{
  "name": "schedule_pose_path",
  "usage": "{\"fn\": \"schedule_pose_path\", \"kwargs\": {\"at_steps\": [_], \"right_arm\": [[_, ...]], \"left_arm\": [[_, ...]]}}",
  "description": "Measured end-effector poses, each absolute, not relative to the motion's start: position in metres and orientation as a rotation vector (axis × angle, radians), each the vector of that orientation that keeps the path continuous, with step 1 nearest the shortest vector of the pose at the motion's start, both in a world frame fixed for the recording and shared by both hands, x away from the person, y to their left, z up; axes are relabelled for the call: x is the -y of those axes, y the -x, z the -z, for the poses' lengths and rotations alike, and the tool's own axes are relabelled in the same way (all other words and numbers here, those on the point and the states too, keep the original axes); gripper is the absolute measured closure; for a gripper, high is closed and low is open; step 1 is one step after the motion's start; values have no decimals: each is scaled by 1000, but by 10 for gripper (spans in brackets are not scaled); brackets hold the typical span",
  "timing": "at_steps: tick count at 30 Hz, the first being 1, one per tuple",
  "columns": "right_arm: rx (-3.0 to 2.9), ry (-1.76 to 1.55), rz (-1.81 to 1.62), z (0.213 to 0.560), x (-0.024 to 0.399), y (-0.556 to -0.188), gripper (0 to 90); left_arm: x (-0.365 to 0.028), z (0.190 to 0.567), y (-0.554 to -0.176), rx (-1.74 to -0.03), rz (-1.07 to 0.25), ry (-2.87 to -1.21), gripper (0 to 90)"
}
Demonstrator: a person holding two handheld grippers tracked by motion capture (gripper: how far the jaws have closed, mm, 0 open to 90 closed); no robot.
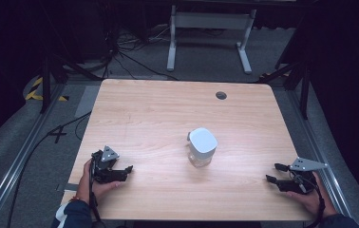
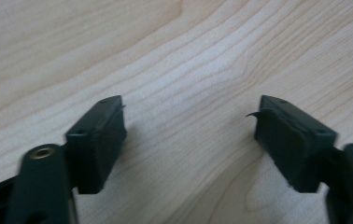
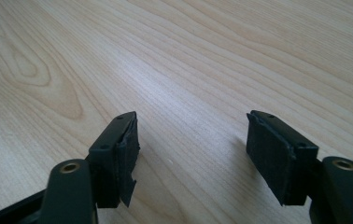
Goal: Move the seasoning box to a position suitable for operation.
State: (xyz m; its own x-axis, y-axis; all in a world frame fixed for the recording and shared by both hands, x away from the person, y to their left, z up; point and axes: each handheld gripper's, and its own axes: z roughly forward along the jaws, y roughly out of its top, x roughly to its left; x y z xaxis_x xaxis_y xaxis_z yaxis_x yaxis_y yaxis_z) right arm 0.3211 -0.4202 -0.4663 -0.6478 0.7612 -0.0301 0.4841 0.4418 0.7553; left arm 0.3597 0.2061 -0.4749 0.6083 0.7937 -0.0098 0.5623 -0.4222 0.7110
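Observation:
A clear jar with a white square lid (image 1: 202, 146) stands upright near the middle of the wooden table (image 1: 168, 109). My left gripper (image 1: 126, 171) rests low at the table's front left, held in a hand, well apart from the jar. In the left gripper view its jaws stand wide apart over bare wood, left gripper (image 2: 191, 116) open and holding nothing. My right gripper (image 1: 273, 173) sits at the front right corner, pointing left toward the jar but far from it. The right gripper (image 3: 191, 126) is open too, with only wood grain between its pads.
A round cable hole (image 1: 221, 95) marks the table's far side. Beyond the table stand a white desk frame (image 1: 211, 28) and loose cables (image 1: 120, 52) on the grey floor. Metal rails run along both sides of the table.

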Motion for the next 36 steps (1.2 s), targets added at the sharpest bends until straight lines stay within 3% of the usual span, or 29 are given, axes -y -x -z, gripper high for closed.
{"fn": "schedule_pose_path", "kwargs": {"at_steps": [12,19,21,26,36], "right_arm": [[-2341,-1057,-1033,466,418,-328,323],[-2328,-1067,-1035,466,420,-325,322],[-2328,-1067,-1035,466,420,-325,322],[-2327,-1062,-1036,466,419,-326,318],[-2331,-1061,-1038,466,419,-326,317]], "left_arm": [[-159,433,-376,-883,-448,-2054,308],[-134,410,-381,-803,-456,-1996,632],[-126,404,-384,-764,-441,-1994,660],[-102,389,-392,-621,-455,-2011,846],[-50,367,-409,-488,-441,-2030,897]]}}
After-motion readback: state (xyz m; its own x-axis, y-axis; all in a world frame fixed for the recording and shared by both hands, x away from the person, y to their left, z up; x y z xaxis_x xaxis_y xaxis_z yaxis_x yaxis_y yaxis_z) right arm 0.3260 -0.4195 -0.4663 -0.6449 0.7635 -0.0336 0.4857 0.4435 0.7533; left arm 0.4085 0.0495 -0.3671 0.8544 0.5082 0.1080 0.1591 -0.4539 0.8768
